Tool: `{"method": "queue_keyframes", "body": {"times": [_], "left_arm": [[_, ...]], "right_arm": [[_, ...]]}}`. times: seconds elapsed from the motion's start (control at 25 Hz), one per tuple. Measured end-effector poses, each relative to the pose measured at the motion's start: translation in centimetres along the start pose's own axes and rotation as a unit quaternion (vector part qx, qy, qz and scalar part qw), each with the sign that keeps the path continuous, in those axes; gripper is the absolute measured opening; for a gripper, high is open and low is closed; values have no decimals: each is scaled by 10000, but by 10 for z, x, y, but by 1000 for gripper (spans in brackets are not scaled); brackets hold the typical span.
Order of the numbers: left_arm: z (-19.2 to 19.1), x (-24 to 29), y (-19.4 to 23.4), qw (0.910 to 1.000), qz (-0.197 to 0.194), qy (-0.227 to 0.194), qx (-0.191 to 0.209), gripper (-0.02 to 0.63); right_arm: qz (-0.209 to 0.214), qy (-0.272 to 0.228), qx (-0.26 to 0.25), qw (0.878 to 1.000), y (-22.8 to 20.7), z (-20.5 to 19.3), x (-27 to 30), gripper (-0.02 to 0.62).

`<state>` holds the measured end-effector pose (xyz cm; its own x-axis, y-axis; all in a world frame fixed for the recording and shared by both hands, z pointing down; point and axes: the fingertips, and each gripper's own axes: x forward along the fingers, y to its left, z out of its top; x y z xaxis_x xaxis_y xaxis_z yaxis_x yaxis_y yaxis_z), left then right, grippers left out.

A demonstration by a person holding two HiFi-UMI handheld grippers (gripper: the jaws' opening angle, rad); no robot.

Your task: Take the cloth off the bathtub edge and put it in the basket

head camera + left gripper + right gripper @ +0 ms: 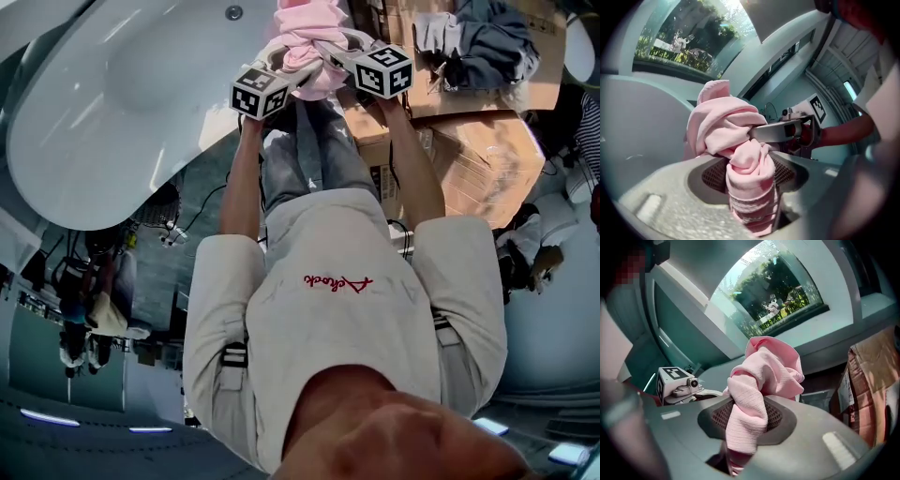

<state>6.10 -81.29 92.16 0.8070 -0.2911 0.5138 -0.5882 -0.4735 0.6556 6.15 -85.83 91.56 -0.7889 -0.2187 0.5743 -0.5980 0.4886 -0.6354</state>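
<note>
A pink cloth [309,33] hangs bunched between both grippers, lifted off the white bathtub [112,112]. My left gripper [300,73] is shut on one bundled end of the cloth [747,178], which fills the gap between its jaws. My right gripper [330,54] is shut on another fold of the cloth [747,413]. The two grippers sit close together, side by side. From the left gripper view the right gripper [761,132] reaches into the cloth. The left gripper's marker cube [670,380] shows in the right gripper view. No basket is in view.
Cardboard boxes [487,159] stand right of the grippers, with dark clothing [487,42] piled on top. The tub's rim [187,159] runs below left of the cloth. A large window [778,296] lies behind. The person's torso [347,300] fills the middle.
</note>
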Motion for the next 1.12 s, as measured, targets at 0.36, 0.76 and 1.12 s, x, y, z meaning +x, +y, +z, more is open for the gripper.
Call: {"method": "queue_keyframes", "body": {"times": [0.36,0.76,1.12], "left_arm": [[111,-75,-45,9917,303,-966,791,258],[232,-158,-106,9677,687,-1659,1768,259],[316,-210,-162,9431,791,-2152,2408,261]], "right_arm": [[154,-914,-821,9923,83,115,-49,106],[284,-1780,-1663,9695,177,237,-111,106],[269,-2296,-2315,9450,241,316,-170,106]]}}
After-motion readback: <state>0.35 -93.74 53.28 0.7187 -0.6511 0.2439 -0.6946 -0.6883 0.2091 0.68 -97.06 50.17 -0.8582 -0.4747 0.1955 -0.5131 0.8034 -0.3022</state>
